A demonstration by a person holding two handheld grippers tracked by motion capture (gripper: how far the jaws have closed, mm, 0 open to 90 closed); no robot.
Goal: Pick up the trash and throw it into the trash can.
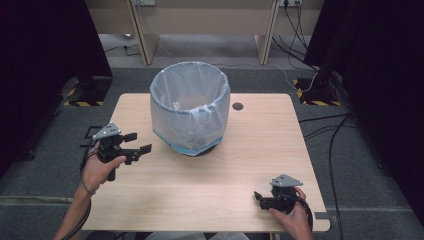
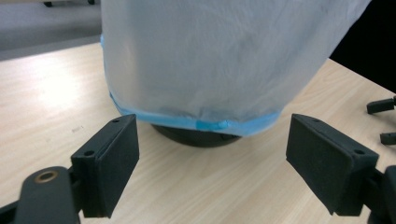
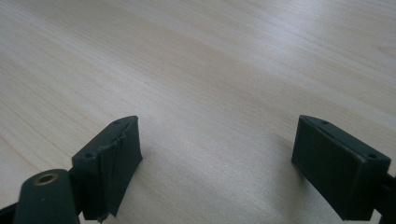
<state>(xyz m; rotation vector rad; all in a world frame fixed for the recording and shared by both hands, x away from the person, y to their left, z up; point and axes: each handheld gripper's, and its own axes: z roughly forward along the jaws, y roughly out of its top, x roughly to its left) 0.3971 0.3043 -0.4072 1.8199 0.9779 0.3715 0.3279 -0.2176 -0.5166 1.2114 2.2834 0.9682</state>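
Grey carpet surrounds a pale wooden tabletop [image 1: 200,190], with black curtains at both sides and desk legs and cables beyond the far edge. Bin [image 1: 190,107]: a round container lined with a translucent white bag [image 2: 210,56], standing upright near the middle of the far edge; the bag folds over the rim and hangs down the outside, ending in a blue hem [image 2: 196,122] just above the dark base [image 2: 198,137]. A small dark hole [image 1: 237,106] lies in the tabletop just right of the bin, near the far edge. Left claw [image 1: 136,143]: held in the left hand [image 1: 100,170] over the left edge, pointing toward the bin and apart from it; its jaws stand wide apart and hold nothing, and in the left gripper view they frame the lower bag and base from near by, without touching them. Right claw [image 1: 258,197]: held in the right hand [image 1: 290,215] near the near right corner, pointing left, well apart from the bin; in the right gripper view [image 3: 210,168] its jaws stand wide apart over bare wood, empty, and the pad [image 3: 114,158] on the jaw at that view's left looks creased or torn. Grey three-cornered plates top both grippers. A cable trails from the left gripper along the forearm.
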